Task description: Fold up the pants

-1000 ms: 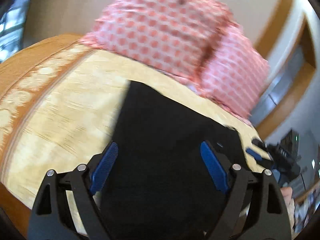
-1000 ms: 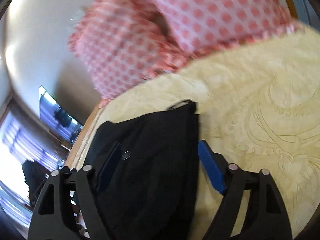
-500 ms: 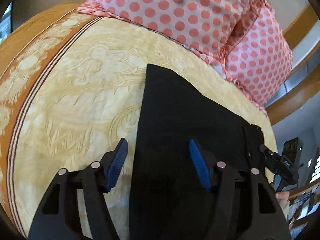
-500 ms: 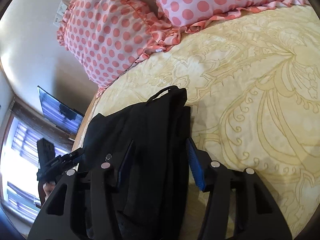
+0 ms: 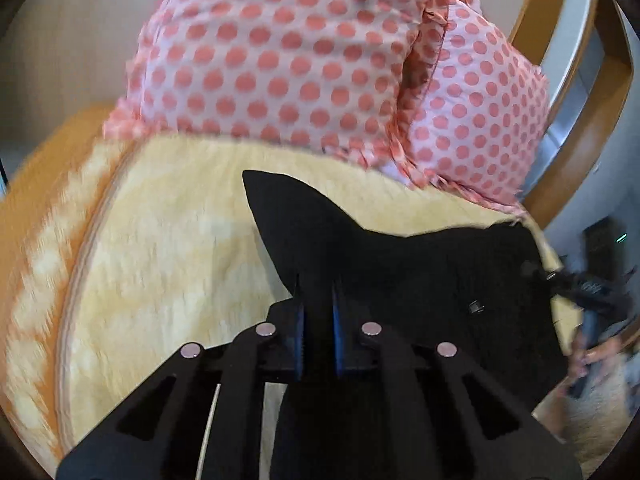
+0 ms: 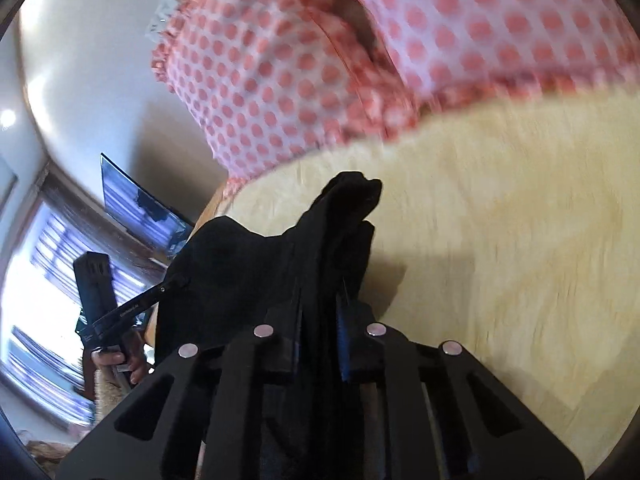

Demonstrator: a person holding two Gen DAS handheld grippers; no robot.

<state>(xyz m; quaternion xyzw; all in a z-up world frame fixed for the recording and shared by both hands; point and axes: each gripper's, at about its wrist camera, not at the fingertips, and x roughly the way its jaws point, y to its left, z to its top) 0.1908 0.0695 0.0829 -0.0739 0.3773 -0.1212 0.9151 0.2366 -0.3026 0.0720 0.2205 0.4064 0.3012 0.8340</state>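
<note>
Black pants (image 5: pixel 400 272) lie partly raised off the yellow patterned bedspread (image 5: pixel 168 240), one corner standing up in a point near the polka-dot pillows (image 5: pixel 304 52). Left tongs (image 5: pixel 318 308) closed on a fold of the fabric; right tongs (image 6: pixel 320 312) likewise clamped on a bunched ridge of it. Both views motion-blurred, wall (image 6: pixel 92 80) behind pillows.

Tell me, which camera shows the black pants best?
The left wrist view: the pants spread wide across the bed. The right wrist view shows them bunched up, partly behind the claw.
</note>
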